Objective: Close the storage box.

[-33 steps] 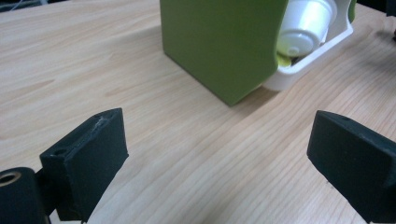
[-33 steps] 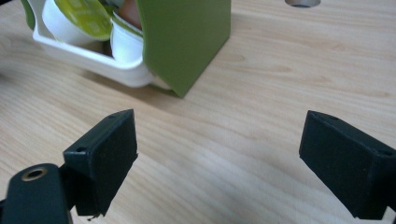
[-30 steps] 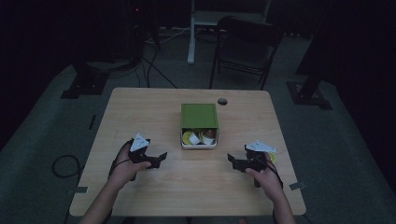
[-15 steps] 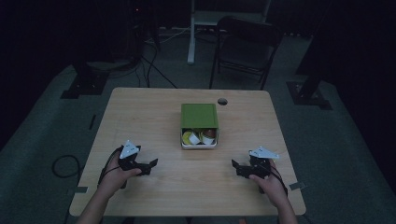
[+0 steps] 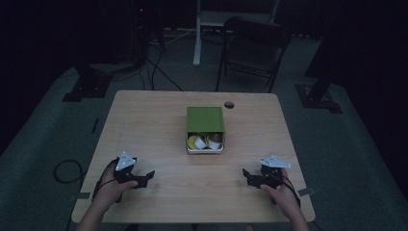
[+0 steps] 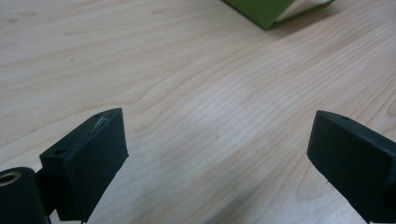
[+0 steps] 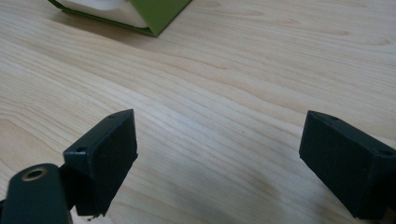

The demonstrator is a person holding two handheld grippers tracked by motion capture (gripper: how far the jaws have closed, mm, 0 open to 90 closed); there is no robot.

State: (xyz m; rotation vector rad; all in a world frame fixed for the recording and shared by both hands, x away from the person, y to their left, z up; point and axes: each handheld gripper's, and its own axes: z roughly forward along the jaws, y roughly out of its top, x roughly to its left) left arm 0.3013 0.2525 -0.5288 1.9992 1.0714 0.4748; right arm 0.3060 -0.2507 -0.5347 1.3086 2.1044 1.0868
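We hold both grippers low at the near edge of the desk (image 5: 159, 125), jaws spread wide and empty. The green box (image 5: 205, 119) sits mid-desk, well ahead, its long axis running away from us, open end facing us. It lies forward-right of the left gripper (image 5: 142, 179) and forward-left of the right gripper (image 5: 250, 177), roughly equally far from each.

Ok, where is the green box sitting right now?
In the high view the green box sits mid-table toward the far edge, just left of the round hole, apart from both grippers.
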